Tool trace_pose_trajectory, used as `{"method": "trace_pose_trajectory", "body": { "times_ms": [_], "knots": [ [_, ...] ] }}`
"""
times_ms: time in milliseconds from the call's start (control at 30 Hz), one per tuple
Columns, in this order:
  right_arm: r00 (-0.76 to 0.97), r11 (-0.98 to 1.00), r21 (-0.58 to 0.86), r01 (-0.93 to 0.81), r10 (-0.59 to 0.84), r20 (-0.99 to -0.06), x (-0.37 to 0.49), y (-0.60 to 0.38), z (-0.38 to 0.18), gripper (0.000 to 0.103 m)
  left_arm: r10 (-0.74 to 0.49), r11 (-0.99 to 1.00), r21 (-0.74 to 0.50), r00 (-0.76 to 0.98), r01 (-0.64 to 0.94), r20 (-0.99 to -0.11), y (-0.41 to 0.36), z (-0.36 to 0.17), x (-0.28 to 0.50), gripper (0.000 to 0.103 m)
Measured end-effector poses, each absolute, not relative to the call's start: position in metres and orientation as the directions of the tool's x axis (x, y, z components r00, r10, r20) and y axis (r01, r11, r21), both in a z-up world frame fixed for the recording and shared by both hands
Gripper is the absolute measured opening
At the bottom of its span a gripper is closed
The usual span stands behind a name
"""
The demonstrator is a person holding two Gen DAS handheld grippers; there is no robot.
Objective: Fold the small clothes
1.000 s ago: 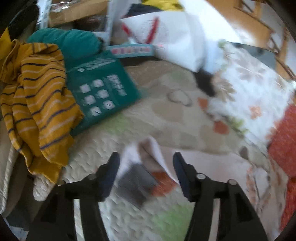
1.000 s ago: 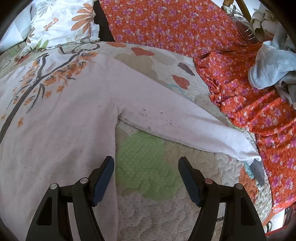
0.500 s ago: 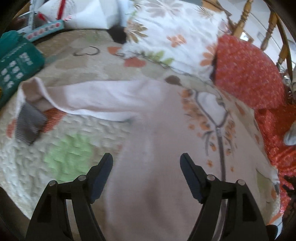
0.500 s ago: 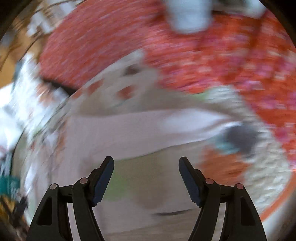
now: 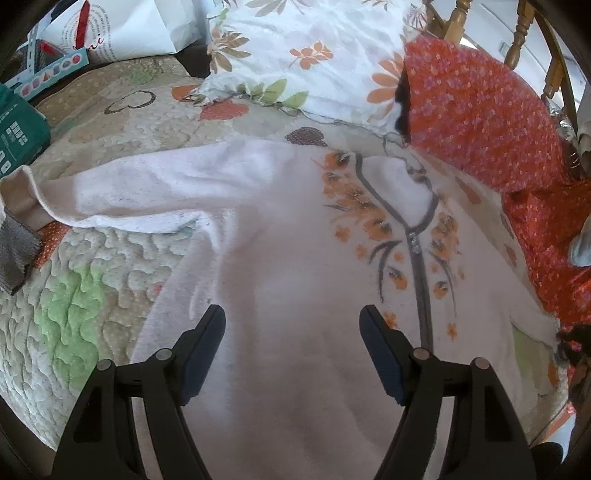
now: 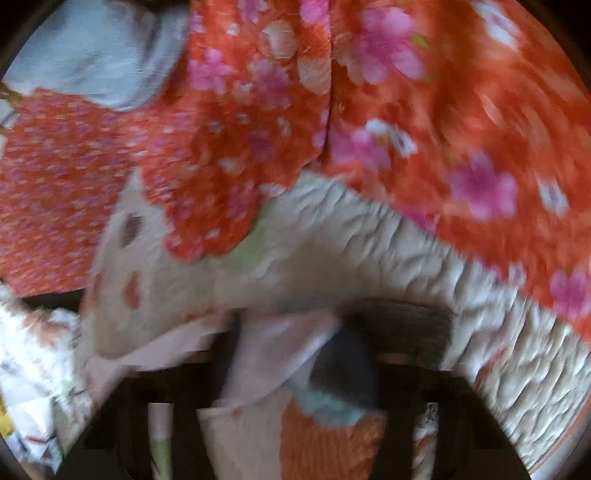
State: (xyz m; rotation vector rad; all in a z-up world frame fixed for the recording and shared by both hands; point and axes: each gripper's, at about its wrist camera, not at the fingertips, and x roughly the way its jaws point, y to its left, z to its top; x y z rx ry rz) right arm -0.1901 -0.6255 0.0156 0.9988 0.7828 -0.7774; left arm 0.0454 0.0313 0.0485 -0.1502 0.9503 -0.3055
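A pale pink zip-up baby garment (image 5: 280, 258) with orange flowers lies spread flat on the quilt (image 5: 92, 280). Its left sleeve (image 5: 140, 188) stretches toward the left edge. My left gripper (image 5: 291, 321) hovers open over the garment's body, with nothing between its fingers. The right wrist view is blurred. There my right gripper (image 6: 286, 349) has its dark fingers closed together on the end of the other pink sleeve (image 6: 273, 354), which is bunched over the quilt (image 6: 332, 266) next to a grey patch.
Orange floral cloth (image 5: 480, 110) is heaped along the right side and fills the top of the right wrist view (image 6: 406, 110). A flowered pillow (image 5: 314, 59), a white bag (image 5: 129, 29), a green box (image 5: 18, 133) and a wooden chair (image 5: 517, 33) ring the far side.
The left gripper swung right, from the left sleeve's cuff to above the garment's body, and its jaws widened. The right gripper swept to the other sleeve's end and went from open to shut on it.
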Motion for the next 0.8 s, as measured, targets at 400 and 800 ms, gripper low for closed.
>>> {"method": "trace_pose_trajectory", "body": {
  "times_ms": [400, 800],
  "knots": [
    [0.718, 0.469, 0.576, 0.669, -0.21, -0.663, -0.247, -0.612, 0.095, 0.005, -0.351, 0.936, -0.29, 0.521, 0.198, -0.778, 0.023, 0.041, 0.05, 0.074],
    [0.661, 0.28, 0.606, 0.745, -0.183, -0.728, -0.314, -0.602, 0.007, 0.047, -0.359, 0.934, -0.294, 0.529, 0.205, -0.769, 0.029, 0.041, 0.045, 0.074]
  ]
}}
